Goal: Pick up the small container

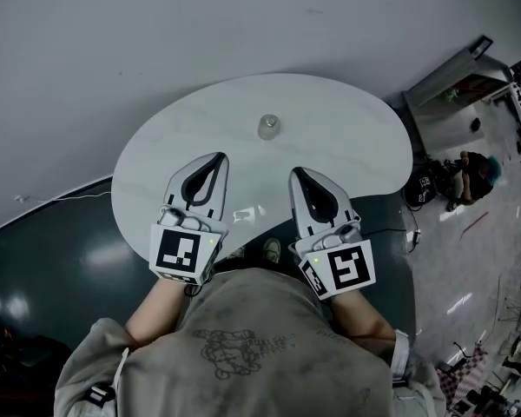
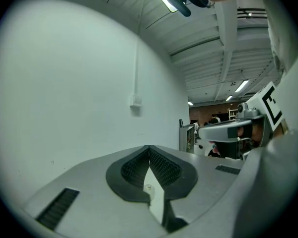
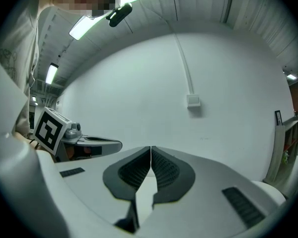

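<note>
A small clear container stands upright on the white round table, toward its far side. My left gripper hovers over the near left part of the table, jaws shut with nothing held. My right gripper sits beside it over the near right part, also shut and empty. Both tips point toward the container, a short way short of it. In the left gripper view the container shows small through the gap below the shut tips. The right gripper view shows its tips meeting, the table beneath.
A pale wall rises just behind the table. Dark floor lies to the left. Bags and clutter sit on the floor at the right. A person's shoe shows below the table's near edge.
</note>
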`<state>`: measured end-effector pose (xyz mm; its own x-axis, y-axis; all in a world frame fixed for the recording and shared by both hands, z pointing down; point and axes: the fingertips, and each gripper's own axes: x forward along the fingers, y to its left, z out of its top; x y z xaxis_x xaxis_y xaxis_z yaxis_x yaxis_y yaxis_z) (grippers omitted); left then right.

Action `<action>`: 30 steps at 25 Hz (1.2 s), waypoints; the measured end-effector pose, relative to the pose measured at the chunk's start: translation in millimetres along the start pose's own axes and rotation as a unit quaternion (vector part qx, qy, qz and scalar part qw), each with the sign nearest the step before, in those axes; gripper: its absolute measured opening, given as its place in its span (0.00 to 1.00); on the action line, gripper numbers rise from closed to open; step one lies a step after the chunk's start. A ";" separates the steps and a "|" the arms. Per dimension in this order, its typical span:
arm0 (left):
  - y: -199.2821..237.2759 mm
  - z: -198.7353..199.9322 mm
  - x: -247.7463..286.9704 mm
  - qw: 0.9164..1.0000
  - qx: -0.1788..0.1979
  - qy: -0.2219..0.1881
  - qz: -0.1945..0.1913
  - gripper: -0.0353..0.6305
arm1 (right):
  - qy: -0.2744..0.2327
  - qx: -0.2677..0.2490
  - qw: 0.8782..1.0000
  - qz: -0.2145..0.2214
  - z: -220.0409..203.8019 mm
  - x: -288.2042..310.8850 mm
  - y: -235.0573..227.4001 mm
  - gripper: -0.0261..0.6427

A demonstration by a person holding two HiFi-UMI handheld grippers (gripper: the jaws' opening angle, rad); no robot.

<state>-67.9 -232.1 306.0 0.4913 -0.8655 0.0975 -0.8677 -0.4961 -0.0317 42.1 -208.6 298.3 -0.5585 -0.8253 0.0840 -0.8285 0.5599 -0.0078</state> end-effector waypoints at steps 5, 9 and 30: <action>-10.3 2.1 7.6 1.000 0.003 -0.001 0.001 0.08 | -0.009 0.000 1.000 -0.002 0.6 0.7 -9.8 0.08; -9.4 -0.9 12.8 1.000 0.006 0.004 0.004 0.08 | -0.011 -0.009 1.000 0.001 0.1 9.1 -16.4 0.08; 44.1 -11.1 112.3 0.998 0.048 -0.027 0.028 0.08 | 0.003 0.000 1.000 -0.010 -36.3 140.7 -79.0 0.34</action>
<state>-51.8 -350.4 326.6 0.4479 -0.8932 0.0401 -0.8837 -0.4491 -0.1317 30.4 -366.3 347.0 -0.5411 -0.8361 0.0898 -0.8398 0.5429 -0.0055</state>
